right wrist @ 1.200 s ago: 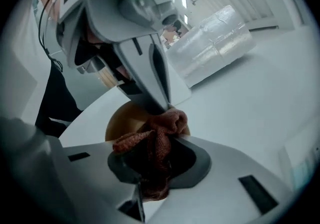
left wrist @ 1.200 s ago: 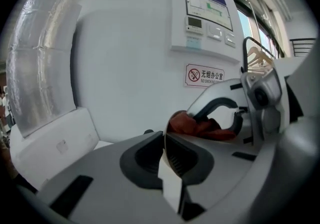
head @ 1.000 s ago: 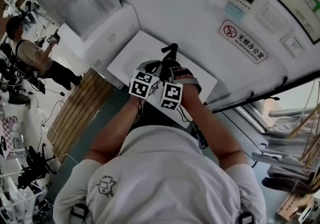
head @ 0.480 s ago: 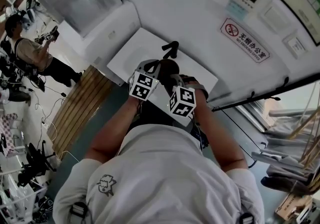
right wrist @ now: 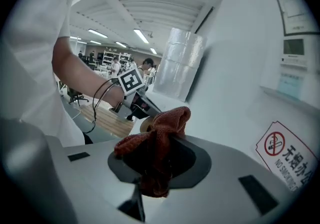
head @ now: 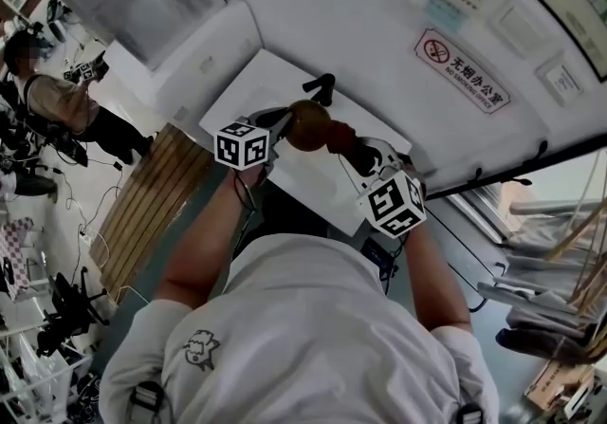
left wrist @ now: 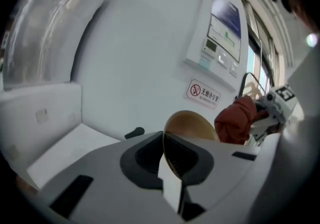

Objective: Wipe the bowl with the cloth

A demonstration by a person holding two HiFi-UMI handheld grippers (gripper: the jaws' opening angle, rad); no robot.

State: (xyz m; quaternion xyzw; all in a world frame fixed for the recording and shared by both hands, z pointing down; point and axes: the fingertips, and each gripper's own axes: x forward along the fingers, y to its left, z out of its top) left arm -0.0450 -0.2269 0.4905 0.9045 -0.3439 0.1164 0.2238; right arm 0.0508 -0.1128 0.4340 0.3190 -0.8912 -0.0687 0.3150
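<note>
A white table point(head: 251, 90) stands against a white wall with a no-smoking sign point(head: 465, 71). At left, the left gripper point(left wrist: 169, 178) is pressed together on the thin rim of the brown bowl point(left wrist: 192, 124), which is held in the air above the table. The bowl seems light and stiff but smooth, so a rim grip may let it turn. To its right, the right gripper point(right wrist: 150, 178) pinches the soft, bunched red cloth point(right wrist: 160, 130) just beside the bowl.

One bowl point(head: 308, 125), one cloth point(head: 342, 138), two grippers, left gripper point(left wrist: 168, 160) and right gripper point(right wrist: 154, 170), one table point(head: 245, 90), one no-smoking sign point(head: 465, 77)
</note>
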